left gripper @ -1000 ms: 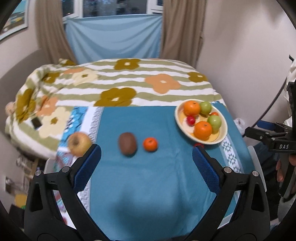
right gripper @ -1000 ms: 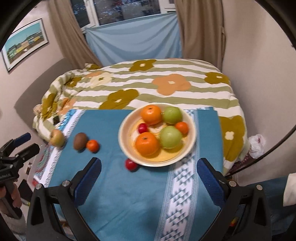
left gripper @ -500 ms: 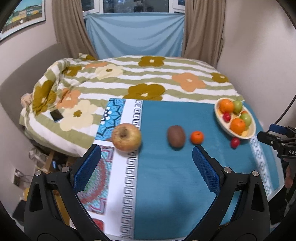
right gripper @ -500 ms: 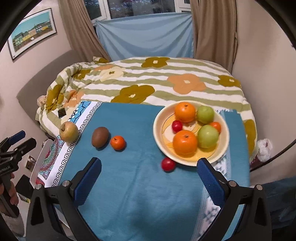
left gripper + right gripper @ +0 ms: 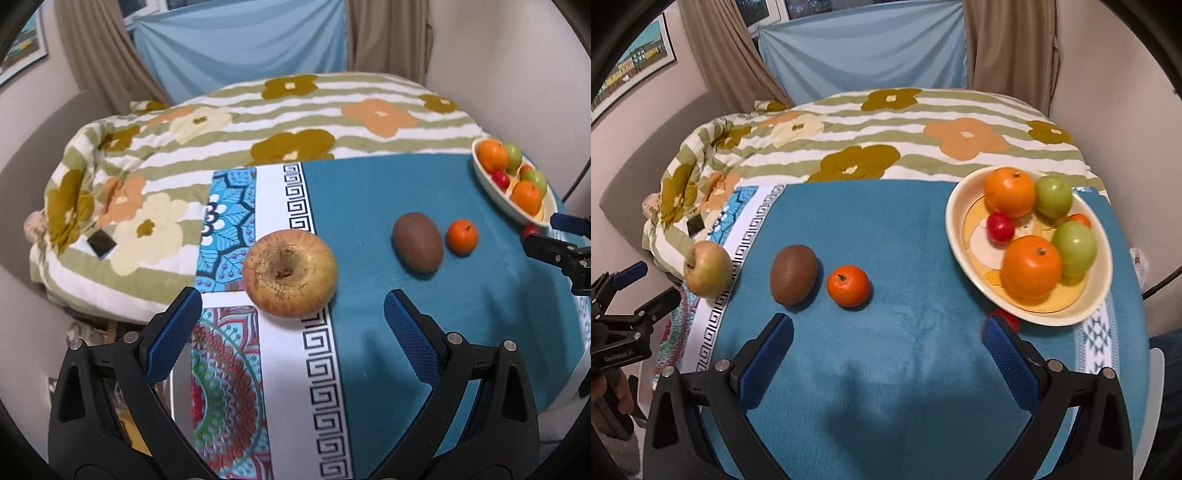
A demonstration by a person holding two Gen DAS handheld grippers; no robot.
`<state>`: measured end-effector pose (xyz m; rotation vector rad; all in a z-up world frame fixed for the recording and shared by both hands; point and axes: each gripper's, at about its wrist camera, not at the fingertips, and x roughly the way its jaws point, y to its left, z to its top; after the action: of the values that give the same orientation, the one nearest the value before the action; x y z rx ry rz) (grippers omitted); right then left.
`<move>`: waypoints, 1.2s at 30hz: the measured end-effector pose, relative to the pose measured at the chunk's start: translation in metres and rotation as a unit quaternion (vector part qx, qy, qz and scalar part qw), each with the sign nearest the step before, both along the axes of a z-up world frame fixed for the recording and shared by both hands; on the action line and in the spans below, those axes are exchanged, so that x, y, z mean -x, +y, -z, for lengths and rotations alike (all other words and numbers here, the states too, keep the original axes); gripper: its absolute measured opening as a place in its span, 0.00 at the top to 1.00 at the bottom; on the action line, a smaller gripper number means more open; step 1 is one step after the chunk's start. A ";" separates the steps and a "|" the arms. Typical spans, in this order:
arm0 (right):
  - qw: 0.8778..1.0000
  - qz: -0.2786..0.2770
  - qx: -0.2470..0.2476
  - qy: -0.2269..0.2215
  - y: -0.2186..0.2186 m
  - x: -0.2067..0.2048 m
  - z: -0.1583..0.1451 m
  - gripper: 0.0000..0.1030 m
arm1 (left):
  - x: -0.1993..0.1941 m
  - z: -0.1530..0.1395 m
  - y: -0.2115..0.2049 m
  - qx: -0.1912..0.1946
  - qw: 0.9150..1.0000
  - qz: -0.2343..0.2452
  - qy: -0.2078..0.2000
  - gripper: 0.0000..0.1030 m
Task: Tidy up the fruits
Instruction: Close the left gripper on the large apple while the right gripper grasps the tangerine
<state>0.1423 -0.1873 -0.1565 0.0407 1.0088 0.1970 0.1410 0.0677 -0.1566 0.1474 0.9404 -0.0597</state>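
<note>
**Apple lined up, nothing grabbed**

Left gripper (image 5: 293, 326) spread wide, empty, just short of the yellowish apple (image 5: 290, 272) on the patterned cloth border (image 5: 291, 369). Right gripper (image 5: 888, 345) also wide apart, over teal cloth (image 5: 886, 229). Kiwi (image 5: 793, 274) beside small orange (image 5: 848, 280); bowl (image 5: 960, 243) holding fruit at right.

Bare cloth lies between my left gripper (image 5: 293, 328) and the apple (image 5: 290, 272); the kiwi (image 5: 417, 247) and mandarin (image 5: 461, 236) sit well right of it.
</note>
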 end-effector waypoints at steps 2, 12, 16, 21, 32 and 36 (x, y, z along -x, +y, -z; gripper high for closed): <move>1.000 -0.001 0.007 0.004 0.006 -0.006 0.007 0.00 | -0.009 0.009 0.001 -0.003 1.000 0.009 0.006 0.00; 0.999 -0.008 0.025 0.019 0.025 -0.021 0.033 0.00 | -0.044 0.042 0.003 -0.001 0.998 0.048 0.029 0.00; 0.999 -0.005 0.028 0.023 0.028 -0.026 0.038 0.00 | -0.053 0.047 0.005 0.011 0.998 0.054 0.038 0.07; 0.999 -0.008 0.033 0.025 0.033 -0.033 0.041 0.02 | -0.060 0.054 0.010 0.020 0.997 0.043 0.054 0.21; 0.999 -0.010 0.032 0.040 0.041 -0.042 0.051 0.17 | -0.059 0.054 0.009 0.014 0.997 0.052 0.054 0.21; 0.999 -0.017 0.031 0.040 0.045 -0.045 0.054 0.28 | -0.058 0.054 0.008 0.016 0.997 0.050 0.056 0.21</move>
<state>0.1869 -0.1427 -0.2108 -0.0259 1.0959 0.1963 0.1987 0.0757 -0.2111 0.1634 1.0423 -0.1774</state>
